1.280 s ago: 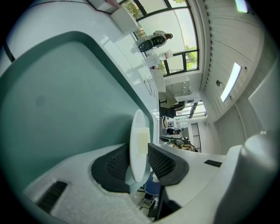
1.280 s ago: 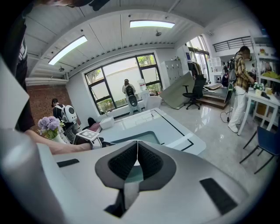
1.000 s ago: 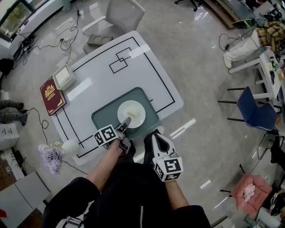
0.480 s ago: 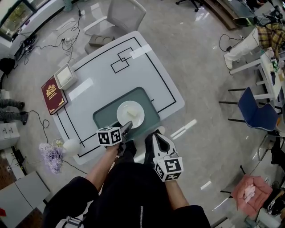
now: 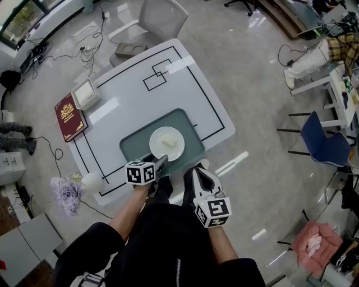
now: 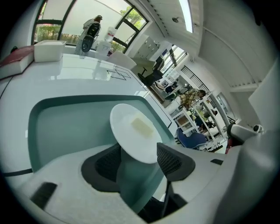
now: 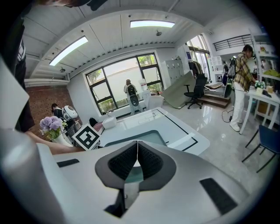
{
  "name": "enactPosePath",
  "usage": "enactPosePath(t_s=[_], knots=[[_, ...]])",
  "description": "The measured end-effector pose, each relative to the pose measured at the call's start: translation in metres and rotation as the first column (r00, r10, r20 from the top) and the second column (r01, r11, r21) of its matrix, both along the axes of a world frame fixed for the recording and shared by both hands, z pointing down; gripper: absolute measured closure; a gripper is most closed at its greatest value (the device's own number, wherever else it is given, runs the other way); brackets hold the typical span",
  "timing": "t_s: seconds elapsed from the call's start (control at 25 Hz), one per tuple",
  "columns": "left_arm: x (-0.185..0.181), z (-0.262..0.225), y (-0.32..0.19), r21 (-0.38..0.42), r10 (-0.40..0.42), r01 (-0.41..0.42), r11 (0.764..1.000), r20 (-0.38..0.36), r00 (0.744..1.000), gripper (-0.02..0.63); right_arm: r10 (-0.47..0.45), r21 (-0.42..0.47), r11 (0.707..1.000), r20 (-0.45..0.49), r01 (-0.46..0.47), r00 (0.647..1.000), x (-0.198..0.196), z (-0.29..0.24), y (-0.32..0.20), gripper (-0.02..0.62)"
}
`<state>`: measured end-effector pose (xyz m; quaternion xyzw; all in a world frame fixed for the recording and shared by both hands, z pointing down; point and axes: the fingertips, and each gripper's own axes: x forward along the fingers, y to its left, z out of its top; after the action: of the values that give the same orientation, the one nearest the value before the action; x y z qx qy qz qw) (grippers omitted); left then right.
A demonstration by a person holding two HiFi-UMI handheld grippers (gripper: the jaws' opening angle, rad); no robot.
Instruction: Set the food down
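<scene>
Glossy grey floor is surrounding one white counter [image 5: 140,106] marked with black lines.

Change from the earlier frames:
- The left tongs [image 5: 160,162] have just been opening. Their marker cube has rolled, so a different face is now showing.
- Earlier their tips were reaching onto the plate's near rim. Now the pads are standing spread in the left gripper view [image 6: 138,153]. The rim is sitting in the gap with neither pad pressing on it.
- The white plate [image 5: 157,137] is resting flat on the teal placemat [image 5: 134,147] and has shifted little.
- The right tongs [image 5: 200,170] are holding the same place.

Count:
- One plate is carrying one pale rectangular piece of food [image 5: 169,144] near its middle.
- One placemat, one red book [image 5: 70,116], one white box [image 5: 85,93] and one bunch of purple flowers [image 5: 66,195].
- Two tongs. The right pair is pressed together on nothing [image 7: 137,153].

Edges and room:
- The placemat is lying close to the counter's near edge, with the plate fully inside its border.
- The book and box are sitting along the left edge, well apart from the plate.
- The counter's far half is carrying only the lines.
- The right tongs are hanging just short of the near edge.
- The flowers are standing off the near left corner, and a grey chair [image 5: 162,17] is standing beyond the far edge.
</scene>
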<state>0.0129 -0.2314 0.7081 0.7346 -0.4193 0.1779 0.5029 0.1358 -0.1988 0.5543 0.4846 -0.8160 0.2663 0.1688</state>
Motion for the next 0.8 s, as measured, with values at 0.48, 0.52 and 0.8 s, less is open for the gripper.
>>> enactPosePath(t_s=[0.48, 0.52, 0.8], knots=[[-0.012, 0.01, 0.015, -0.047, -0.058, 0.056, 0.997, -0.059, 0.997, 0.364, -0.011, 0.009, 1.0, -0.006, 0.011, 1.0, -0.015, -0.002, 0.009, 0.584], [-0.013, 0.009, 0.016, -0.047, -0.06, 0.057, 0.997, -0.061, 0.996, 0.364, -0.01, 0.011, 1.0, -0.007, 0.011, 1.0, -0.016, -0.002, 0.009, 0.584], [-0.017, -0.016, 0.019, 0.029, -0.043, 0.046, 0.999, -0.088, 0.995, 0.365, -0.016, 0.04, 0.999, -0.011, 0.017, 1.0, -0.027, -0.011, 0.013, 0.584]])
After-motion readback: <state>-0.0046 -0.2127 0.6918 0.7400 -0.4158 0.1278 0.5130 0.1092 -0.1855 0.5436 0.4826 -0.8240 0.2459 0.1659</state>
